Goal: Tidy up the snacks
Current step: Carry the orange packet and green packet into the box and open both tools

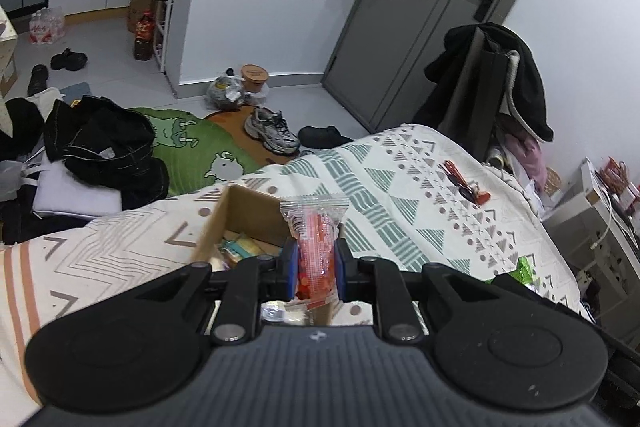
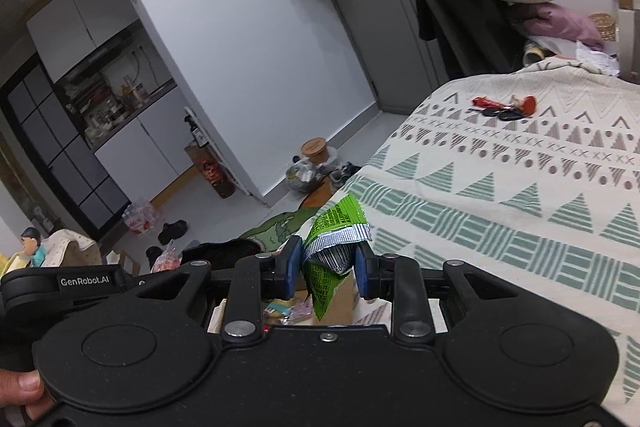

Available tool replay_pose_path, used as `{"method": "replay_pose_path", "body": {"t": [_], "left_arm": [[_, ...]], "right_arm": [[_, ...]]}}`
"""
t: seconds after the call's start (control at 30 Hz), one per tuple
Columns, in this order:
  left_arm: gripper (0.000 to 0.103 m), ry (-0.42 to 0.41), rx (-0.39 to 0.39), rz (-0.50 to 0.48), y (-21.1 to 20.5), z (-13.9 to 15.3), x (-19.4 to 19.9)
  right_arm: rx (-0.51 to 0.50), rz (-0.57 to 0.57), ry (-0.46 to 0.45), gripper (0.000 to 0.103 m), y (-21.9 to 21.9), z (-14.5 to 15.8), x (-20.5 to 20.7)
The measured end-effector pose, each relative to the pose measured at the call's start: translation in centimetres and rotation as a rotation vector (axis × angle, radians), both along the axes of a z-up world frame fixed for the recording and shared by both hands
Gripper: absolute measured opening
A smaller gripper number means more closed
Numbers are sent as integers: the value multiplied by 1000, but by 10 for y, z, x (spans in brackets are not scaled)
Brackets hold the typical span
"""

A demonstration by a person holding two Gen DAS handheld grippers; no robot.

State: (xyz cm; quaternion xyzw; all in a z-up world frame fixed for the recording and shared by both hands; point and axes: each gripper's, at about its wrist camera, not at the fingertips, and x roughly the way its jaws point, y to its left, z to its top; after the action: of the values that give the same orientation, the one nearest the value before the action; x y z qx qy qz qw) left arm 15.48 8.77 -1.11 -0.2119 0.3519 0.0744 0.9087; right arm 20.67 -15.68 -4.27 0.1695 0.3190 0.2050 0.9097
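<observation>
Both tools were mid-delivery: left tool (image 1: pixel 316 267) clenched a red packet (image 1: pixel 316 247) just above the box (image 1: pixel 240 215) on the bed (image 1: pixel 400 179); right tool (image 2: pixel 326 267) gripped a green packet (image 2: pixel 332 247), seemingly over the box too. Next: lower and release inside.

Your left gripper (image 1: pixel 316 269): level, blue pads clamped on a red packet (image 1: pixel 316 251); your right gripper (image 2: pixel 326 267): rolled slightly, pads pinching a green packet (image 2: pixel 330 251), your thumb (image 2: pixel 20 387) at its rear edge.
</observation>
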Motion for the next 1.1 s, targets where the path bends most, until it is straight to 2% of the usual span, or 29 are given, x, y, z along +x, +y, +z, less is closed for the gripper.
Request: {"method": "replay_pose_path", "body": {"t": [0.43,0.9,0.93,1.1], "left_arm": [[18,52,-47,22,32,-23,31],[18,165,-116,25,55,-75,80],[21,174,-117,29,56,-78,82],[22,213,-113,53,66,-84,88]], "right_arm": [[-27,63,49,27,47,-7,22],[-46,98,152,27,86,-40,64],[-43,100,163,27,89,-43,67],[-21,111,210,27,104,-58,80]]}}
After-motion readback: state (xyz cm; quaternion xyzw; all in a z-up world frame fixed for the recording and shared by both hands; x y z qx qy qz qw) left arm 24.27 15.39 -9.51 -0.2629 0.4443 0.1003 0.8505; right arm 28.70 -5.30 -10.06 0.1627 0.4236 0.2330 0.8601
